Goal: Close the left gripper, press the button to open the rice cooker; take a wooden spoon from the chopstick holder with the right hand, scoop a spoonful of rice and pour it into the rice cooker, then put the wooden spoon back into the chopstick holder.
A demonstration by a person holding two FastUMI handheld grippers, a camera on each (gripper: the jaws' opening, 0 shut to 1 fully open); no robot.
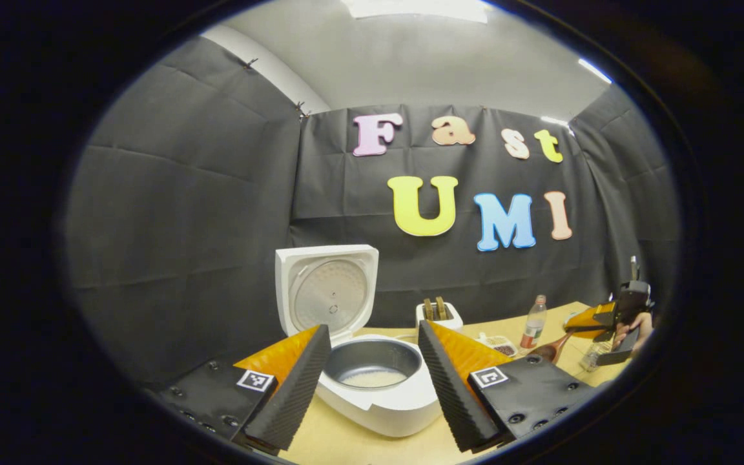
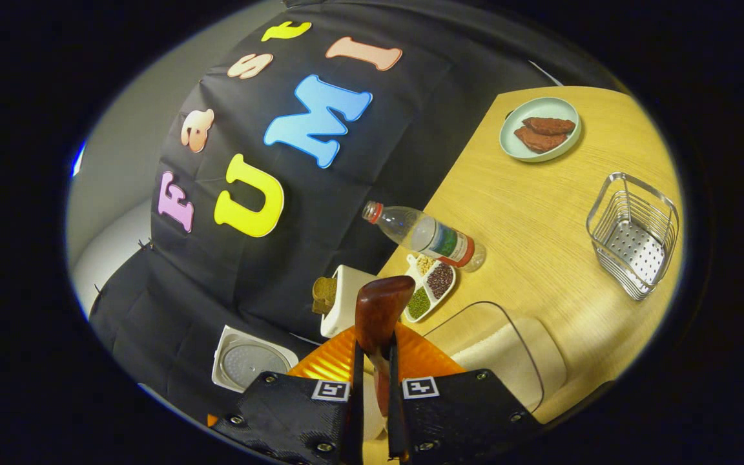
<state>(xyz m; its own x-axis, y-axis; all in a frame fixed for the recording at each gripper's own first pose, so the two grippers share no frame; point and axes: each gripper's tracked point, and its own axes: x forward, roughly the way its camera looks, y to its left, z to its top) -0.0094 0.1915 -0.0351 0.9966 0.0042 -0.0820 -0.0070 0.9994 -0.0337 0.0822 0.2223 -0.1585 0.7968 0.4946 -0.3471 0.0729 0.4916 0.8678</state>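
Wooden table [image 2: 540, 213]: rice cooker [image 1: 372, 387], bottle [image 2: 427, 236], perhaps more.

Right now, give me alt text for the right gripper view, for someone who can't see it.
The right hand-held gripper is shut on a wooden spoon, its bowl pointing away from the camera. Beyond it on the wooden table are a divided dish of beans, a water bottle lying on its side, a wire basket and a plate with two brown pieces.

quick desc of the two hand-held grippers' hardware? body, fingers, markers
Left hand-held gripper: two wedge-shaped fingers with ribbed inner faces, translucent orange panels behind them, mounted on matte black plates with visible screws. Each plate carries a small square black-and-white fiducial tag. Right hand-held gripper: same build, black screwed plates, one tag per side, orange panels. No cables or sleeves visible.
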